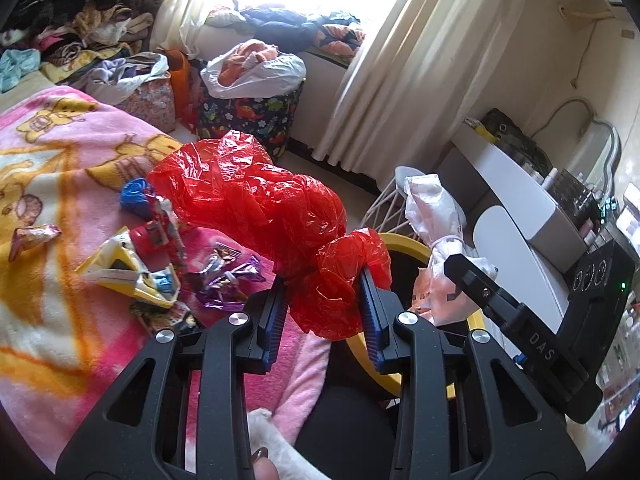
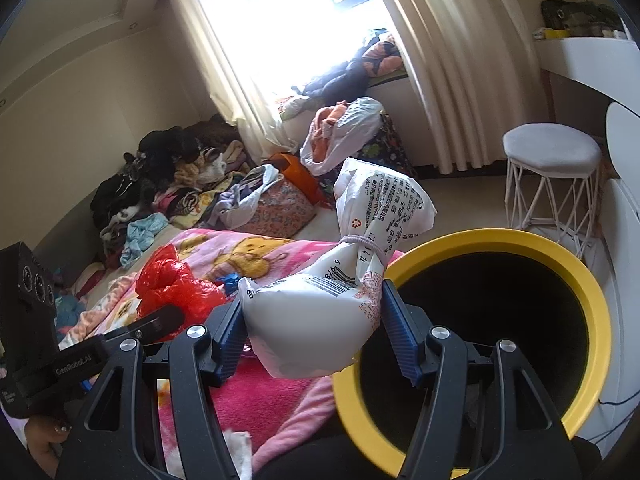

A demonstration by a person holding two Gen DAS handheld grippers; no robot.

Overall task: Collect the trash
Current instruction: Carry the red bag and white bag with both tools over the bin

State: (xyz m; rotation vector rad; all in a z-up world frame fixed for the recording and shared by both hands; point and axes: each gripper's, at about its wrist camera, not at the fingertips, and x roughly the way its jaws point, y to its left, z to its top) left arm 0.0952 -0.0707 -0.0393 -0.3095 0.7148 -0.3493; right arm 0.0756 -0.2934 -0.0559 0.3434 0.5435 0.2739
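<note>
The bottom of the red bag (image 1: 256, 204) is hidden between the blue pads of the left tongs (image 1: 324, 304), which are clenched on it. The rest of the bag puffs up above the bed (image 1: 48, 208), near the bed's right edge. Only a thin piece of the yellow bin (image 1: 404, 240) is seen in the left view; most of it is hidden behind the bag and the tongs. A thumb tip is cut off at the bottom edge of that view.

The white bag (image 2: 320, 312) is gripped by the right tongs (image 2: 312, 336), and its lower part is squeezed between the pads. Its neck is tied with a band, and the print on it is too small to read. It is held at the bed's edge, just beside the bin's left rim (image 2: 500, 240). The inside of the bin is dark, so nothing can be made out in it.

Both tongs are held low and pointed forward, side by side.

Wrappers (image 1: 152, 264) are left lying on the bed behind the red bag. A stool (image 2: 552, 172) is seen past the bin, on the floor.
</note>
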